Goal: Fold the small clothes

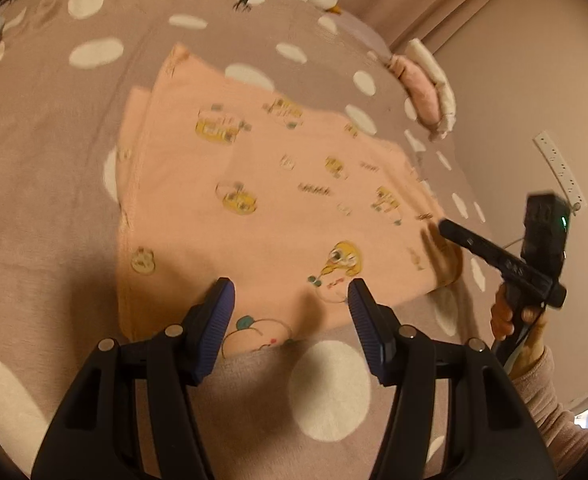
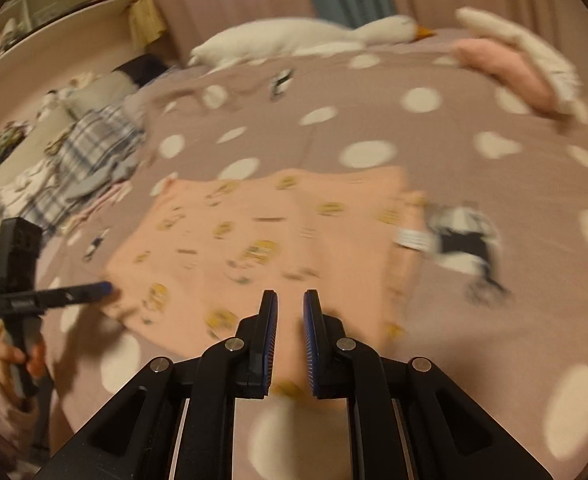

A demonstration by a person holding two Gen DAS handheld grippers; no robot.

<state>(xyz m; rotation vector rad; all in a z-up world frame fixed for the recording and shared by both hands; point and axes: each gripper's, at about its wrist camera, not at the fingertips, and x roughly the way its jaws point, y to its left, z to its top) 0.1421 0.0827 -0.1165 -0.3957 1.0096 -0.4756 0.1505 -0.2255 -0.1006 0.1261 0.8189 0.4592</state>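
A peach garment with yellow cartoon prints (image 1: 261,184) lies flat and partly folded on the spotted mauve bedspread (image 1: 53,160); it also shows in the right wrist view (image 2: 253,240). My left gripper (image 1: 289,292) is open and empty, its fingers just above the garment's near edge. It also shows from the side in the right wrist view (image 2: 105,289), tip at the garment's left corner. My right gripper (image 2: 289,300) has its jaws close together with a narrow gap, nothing between them, over the garment's near edge. It shows in the left wrist view (image 1: 446,228) at the garment's right corner.
A white goose plush (image 2: 294,36) lies at the far edge of the bed. A pink and cream cushion (image 2: 514,68) sits far right. A pile of plaid and other clothes (image 2: 85,160) lies at the left. A black and white item (image 2: 462,236) lies right of the garment.
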